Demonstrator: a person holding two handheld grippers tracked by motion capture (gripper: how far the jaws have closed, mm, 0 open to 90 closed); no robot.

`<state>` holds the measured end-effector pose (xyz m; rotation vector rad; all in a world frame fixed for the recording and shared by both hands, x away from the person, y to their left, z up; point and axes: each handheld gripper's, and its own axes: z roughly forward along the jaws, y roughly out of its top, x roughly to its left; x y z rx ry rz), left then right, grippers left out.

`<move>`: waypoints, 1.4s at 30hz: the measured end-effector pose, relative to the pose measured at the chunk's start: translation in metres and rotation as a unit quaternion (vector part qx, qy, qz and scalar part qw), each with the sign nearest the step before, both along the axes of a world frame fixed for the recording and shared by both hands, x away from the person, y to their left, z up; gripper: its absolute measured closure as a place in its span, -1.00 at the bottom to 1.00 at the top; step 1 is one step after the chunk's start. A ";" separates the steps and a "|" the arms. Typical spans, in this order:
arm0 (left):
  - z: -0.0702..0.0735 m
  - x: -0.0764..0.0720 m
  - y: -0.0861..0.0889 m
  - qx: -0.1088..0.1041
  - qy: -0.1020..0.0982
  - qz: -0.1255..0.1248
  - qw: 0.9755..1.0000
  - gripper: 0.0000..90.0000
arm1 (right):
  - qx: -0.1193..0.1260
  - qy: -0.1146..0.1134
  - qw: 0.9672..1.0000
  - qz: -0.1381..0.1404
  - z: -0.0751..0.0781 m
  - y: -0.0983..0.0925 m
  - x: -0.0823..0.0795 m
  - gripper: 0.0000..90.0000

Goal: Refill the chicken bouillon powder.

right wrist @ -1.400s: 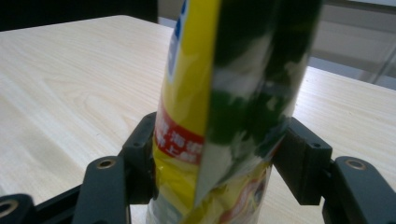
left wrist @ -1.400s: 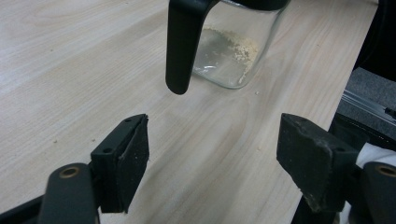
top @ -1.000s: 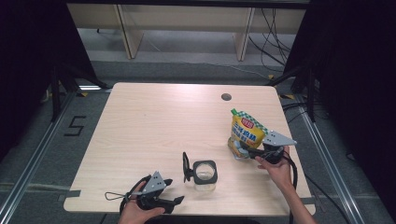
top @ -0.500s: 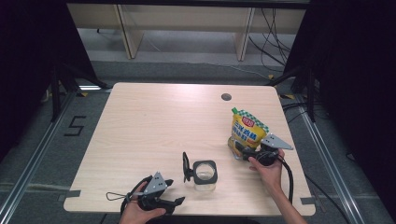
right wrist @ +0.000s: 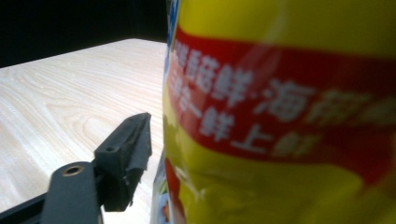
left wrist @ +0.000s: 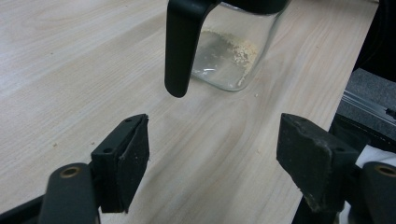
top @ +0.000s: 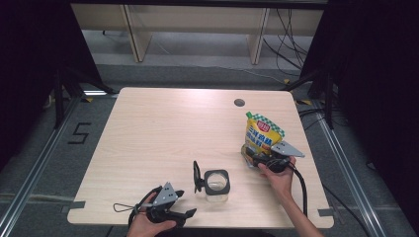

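Note:
A yellow snack pouch [top: 263, 134] with red lettering stands at the table's right side. My right gripper [top: 251, 159] is at the pouch's base with the pouch [right wrist: 280, 116] between its jaws. The jaws have just been closing; one pad [right wrist: 136, 142] stands a sliver off the pouch and the other is hidden, so I read the gripper as open. A square glass jar [top: 216, 182] with a raised black lid [top: 196, 177] stands near the front middle. My left gripper [top: 184, 203] rests open at the front left and points at the jar [left wrist: 233, 51]. Nothing is between its pads [left wrist: 135, 154].
A round cable hole [top: 239, 102] sits in the wooden table [top: 163, 128] near the far edge. Crumbs lie in the jar's bottom [left wrist: 243, 46]. Dark frames and a floor with cables surround the table; its front edge is close to both hands.
The right hand has shifted slightly lower and in toward the pouch's base. The left gripper, jar and pouch stay where they were.

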<state>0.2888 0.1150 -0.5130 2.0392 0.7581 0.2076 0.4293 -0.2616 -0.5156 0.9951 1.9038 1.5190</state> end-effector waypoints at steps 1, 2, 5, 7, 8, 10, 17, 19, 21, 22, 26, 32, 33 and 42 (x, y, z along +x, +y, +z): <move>0.000 0.001 0.001 0.003 -0.004 -0.003 1.000 -0.44 | 0.000 0.003 1.000 -0.002 0.000 0.000 0.000 -0.33; -0.001 0.000 0.000 -0.004 0.002 0.003 1.000 -0.44 | -0.005 0.003 1.000 0.003 0.000 -0.002 0.000 -0.31; -0.001 0.002 0.000 0.009 -0.004 -0.005 1.000 -0.44 | 0.010 0.004 1.000 -0.018 0.000 0.000 0.000 -0.31; -0.001 0.002 -0.001 0.012 -0.002 -0.003 1.000 -0.44 | 0.000 0.006 1.000 -0.004 0.001 -0.001 0.002 -0.31; -0.001 0.002 -0.001 0.013 -0.004 -0.003 1.000 -0.44 | 0.001 0.007 1.000 -0.008 0.001 -0.001 0.003 -0.31; -0.001 0.001 -0.001 0.009 -0.001 -0.001 1.000 -0.44 | 0.010 0.004 1.000 0.005 0.001 -0.003 0.007 -0.31; 0.000 0.001 -0.002 0.002 0.002 0.000 1.000 -0.44 | 0.002 0.000 1.000 -0.011 0.001 0.001 0.004 -0.21; 0.000 0.002 -0.001 0.004 -0.004 -0.006 1.000 -0.44 | 0.002 0.017 1.000 -0.015 0.004 0.002 0.001 -0.18; 0.000 0.002 -0.001 0.003 0.000 -0.003 1.000 -0.44 | -0.016 0.004 1.000 -0.007 0.006 0.004 0.002 -0.15; -0.001 0.001 -0.001 0.000 0.001 -0.001 1.000 -0.44 | -0.032 0.004 0.999 -0.009 0.009 0.006 0.001 -0.13; 0.001 0.004 0.002 0.022 -0.015 -0.014 1.000 -0.44 | -0.079 -0.030 0.996 -0.002 0.016 0.013 0.001 -0.08; 0.002 0.002 0.003 0.002 -0.006 0.003 1.000 -0.44 | -0.123 -0.040 0.991 0.015 0.025 0.016 -0.005 -0.03; 0.002 0.003 0.005 0.011 -0.009 0.004 1.000 -0.44 | -0.147 -0.049 0.988 0.018 0.029 0.015 -0.008 -0.02; 0.003 0.002 0.006 0.008 -0.008 0.006 1.000 -0.44 | -0.176 -0.070 0.981 0.032 0.051 0.009 -0.031 0.01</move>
